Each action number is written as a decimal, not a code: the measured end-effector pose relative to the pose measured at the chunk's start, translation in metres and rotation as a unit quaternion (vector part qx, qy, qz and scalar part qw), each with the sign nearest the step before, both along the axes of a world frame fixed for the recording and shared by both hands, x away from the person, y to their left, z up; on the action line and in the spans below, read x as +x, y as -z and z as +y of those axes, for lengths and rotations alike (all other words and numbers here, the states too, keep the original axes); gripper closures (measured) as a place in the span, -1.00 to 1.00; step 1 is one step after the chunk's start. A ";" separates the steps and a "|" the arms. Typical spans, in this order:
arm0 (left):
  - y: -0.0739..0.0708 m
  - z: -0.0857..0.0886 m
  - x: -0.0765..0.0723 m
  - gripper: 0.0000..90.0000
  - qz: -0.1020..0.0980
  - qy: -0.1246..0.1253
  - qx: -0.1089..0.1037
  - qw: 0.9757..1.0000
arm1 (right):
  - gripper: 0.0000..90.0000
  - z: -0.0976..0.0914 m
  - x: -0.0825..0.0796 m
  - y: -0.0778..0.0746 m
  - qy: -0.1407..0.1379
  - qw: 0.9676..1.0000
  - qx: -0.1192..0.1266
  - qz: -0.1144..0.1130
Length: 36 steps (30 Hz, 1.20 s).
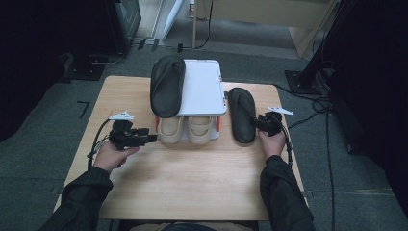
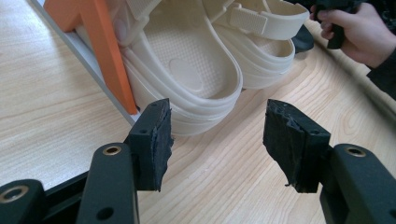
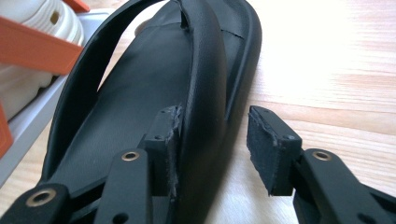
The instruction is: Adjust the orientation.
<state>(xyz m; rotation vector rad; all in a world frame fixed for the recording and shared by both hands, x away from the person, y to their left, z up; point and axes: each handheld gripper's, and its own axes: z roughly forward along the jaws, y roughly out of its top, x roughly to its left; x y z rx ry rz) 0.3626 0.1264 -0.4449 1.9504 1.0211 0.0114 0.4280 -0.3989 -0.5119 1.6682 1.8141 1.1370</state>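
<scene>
- Right gripper (image 3: 212, 149): jaws straddle the side rim of the black rubber flip-flop sandal (image 3: 140, 102); one pad touches, the other stands off, so not clamped. Sandal lies flat near the table's right edge.
- Left gripper (image 2: 217, 140): jaws apart, empty, before cream foam clogs (image 2: 196, 70).
- White two-tier rack with orange posts (image 1: 204, 89) beside the sandal; matching black sandal (image 1: 167, 84) already on top.

Left gripper (image 2: 217, 142) before the cream clogs (image 2: 205, 70)

Jaws apart over bare wooden table (image 2: 42, 102), nothing between them (an orange rack leg (image 2: 105, 51) stands beside the nearer clog)
</scene>
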 end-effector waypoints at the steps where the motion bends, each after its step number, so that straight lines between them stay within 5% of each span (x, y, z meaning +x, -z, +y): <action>1: 0.001 0.001 0.000 -0.07 0.000 -0.001 0.000 1.000 | 0.28 0.002 0.001 0.000 0.000 1.000 -0.003 0.001; 4: 0.002 0.002 -0.001 -0.07 0.001 -0.001 -0.001 1.000 | 0.39 0.011 0.003 -0.001 0.009 0.999 -0.036 0.001; 7: 0.003 0.003 -0.001 -0.06 0.002 -0.002 0.000 1.000 | 0.46 0.009 0.002 -0.002 0.012 0.999 -0.030 0.004; 9: 0.003 0.003 -0.001 -0.06 0.002 -0.004 -0.003 1.000 | 0.63 0.010 -0.001 -0.005 0.015 0.999 -0.048 0.005; 26: 0.002 0.003 -0.001 -0.06 0.001 -0.006 -0.010 1.000 | 0.67 0.009 -0.049 -0.010 0.012 0.999 -0.052 0.006; 36: 0.001 -0.002 -0.004 -0.06 -0.001 -0.003 -0.008 1.000 | 0.67 0.005 -0.093 -0.016 0.017 0.999 -0.041 0.020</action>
